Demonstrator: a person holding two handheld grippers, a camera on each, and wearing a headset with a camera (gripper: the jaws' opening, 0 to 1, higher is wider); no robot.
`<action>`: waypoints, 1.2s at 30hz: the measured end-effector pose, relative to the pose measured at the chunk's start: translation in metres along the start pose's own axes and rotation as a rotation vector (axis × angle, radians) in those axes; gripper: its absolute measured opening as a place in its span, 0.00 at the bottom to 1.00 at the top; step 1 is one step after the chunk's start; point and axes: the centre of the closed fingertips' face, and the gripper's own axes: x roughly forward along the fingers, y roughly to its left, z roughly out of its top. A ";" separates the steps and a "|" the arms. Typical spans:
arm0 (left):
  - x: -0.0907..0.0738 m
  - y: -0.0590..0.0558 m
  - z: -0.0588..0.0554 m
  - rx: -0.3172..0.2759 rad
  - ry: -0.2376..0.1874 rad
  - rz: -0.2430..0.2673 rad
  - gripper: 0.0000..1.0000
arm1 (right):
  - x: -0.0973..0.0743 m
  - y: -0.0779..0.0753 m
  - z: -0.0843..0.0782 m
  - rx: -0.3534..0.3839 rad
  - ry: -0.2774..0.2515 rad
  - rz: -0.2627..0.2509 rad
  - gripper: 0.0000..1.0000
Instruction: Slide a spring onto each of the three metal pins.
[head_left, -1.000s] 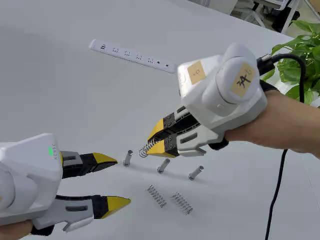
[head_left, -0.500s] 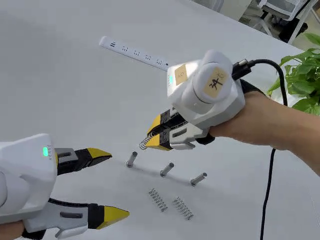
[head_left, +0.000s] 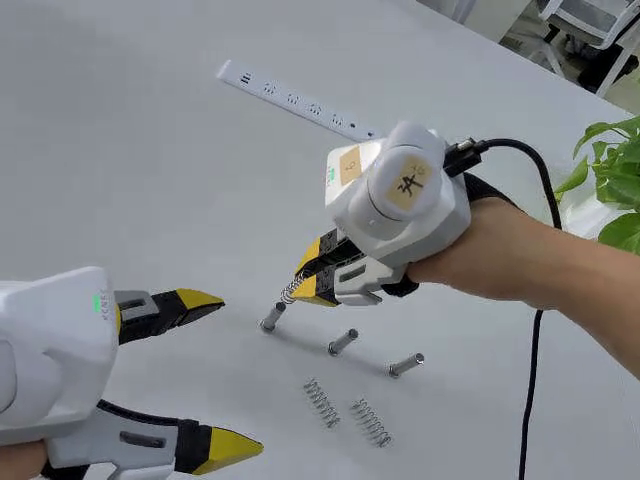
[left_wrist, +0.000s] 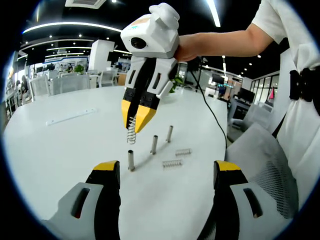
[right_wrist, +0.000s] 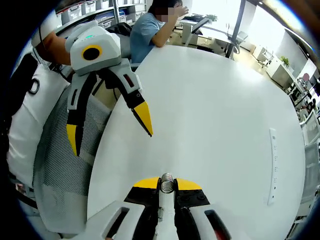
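Fingers of right gripper (head_left: 298, 286) pinch spring (head_left: 288, 293) above end pin (head_left: 271, 319); left gripper (head_left: 241, 373) wide apart

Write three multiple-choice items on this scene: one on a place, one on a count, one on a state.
1. Where is the spring held by the right gripper?
A. over the pin nearest the left gripper
B. flat on the table
C. between the left gripper's jaws
2. How many loose springs lie on the table?
A. one
B. two
C. four
3. The left gripper is:
A. shut on a pin
B. shut, empty
C. open, empty
Answers: 1 A, its end hangs over that pin's top; 2 B, two lie near the pins; 3 C, its jaws stand wide apart, empty.
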 end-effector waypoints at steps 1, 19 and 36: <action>0.000 0.000 0.000 -0.003 0.000 0.000 0.75 | 0.001 -0.001 -0.001 0.000 0.002 0.000 0.07; 0.004 0.001 -0.001 -0.019 -0.006 -0.008 0.76 | 0.014 -0.003 -0.009 0.004 0.022 0.014 0.07; 0.006 0.000 -0.002 -0.034 -0.009 -0.016 0.75 | 0.020 -0.004 -0.009 0.003 0.025 0.027 0.07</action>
